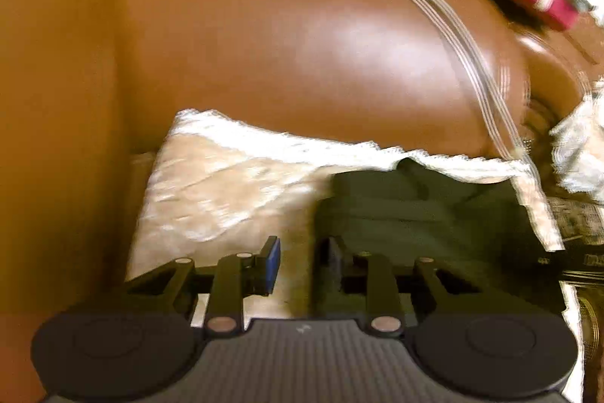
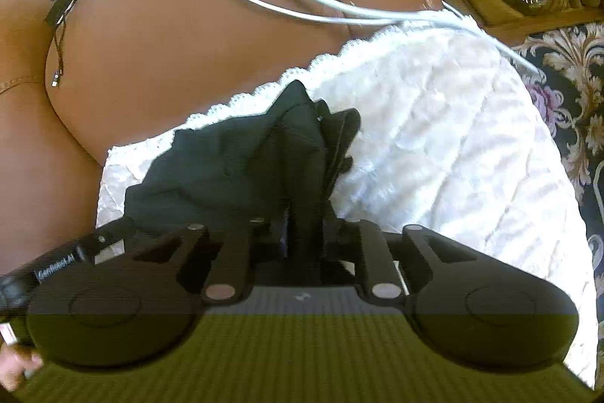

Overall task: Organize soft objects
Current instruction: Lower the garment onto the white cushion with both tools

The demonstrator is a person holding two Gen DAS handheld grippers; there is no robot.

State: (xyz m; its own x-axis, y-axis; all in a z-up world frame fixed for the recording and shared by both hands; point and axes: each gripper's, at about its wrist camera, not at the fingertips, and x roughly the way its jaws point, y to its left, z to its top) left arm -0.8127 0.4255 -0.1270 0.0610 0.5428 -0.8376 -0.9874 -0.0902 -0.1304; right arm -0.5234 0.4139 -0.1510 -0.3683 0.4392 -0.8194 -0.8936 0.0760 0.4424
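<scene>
Crumpled black cloth garment (image 2: 241,161) lay on white quilted cover (image 2: 453,146), long axis running away from right hand-held gripper (image 2: 304,237), which pinched its near edge. Left hand-held gripper (image 1: 302,263) beside cloth, narrowly parted, empty.

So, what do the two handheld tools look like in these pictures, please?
Both are mostly black. The left tool has two round black discs, a ribbed grey plate between them, black linkage arms with pale round pins, and a blue pad on one finger. The right tool has the same build; its pad colour is hidden. A black part beside it carries white lettering, too blurred to read reliably.
</scene>
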